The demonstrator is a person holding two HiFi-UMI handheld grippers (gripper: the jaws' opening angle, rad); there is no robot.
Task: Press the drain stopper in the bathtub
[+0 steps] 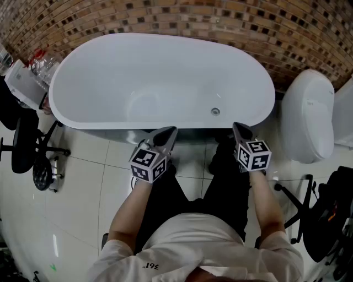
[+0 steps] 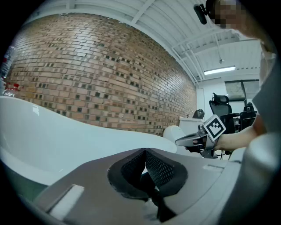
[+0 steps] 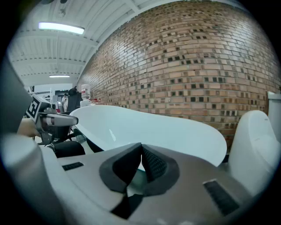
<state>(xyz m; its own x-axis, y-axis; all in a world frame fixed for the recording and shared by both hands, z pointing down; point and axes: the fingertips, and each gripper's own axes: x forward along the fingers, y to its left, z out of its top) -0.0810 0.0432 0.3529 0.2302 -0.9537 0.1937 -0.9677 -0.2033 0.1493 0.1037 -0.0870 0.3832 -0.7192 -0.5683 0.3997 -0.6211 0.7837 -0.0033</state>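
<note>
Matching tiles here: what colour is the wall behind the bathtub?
Reddish-brown brick wall, dark bricks scattered; right gripper view shows best.

White oval bathtub [image 1: 83, 113] against a brown brick wall [image 1: 182, 16], small round metal drain stopper [image 1: 215, 111] in its bottom near the right end; left tongs [image 1: 170, 132] and right tongs [image 1: 237, 128] at the near rim, apart from the stopper; white toilet [image 1: 309, 115] at right

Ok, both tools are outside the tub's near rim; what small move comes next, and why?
Probably carry the right tool forward over the bathtub rim and down toward the drain stopper. Its jaws are together and empty, it hangs outside the tub, and the stopper sits on the tub floor nearer it than the left tool.
</note>
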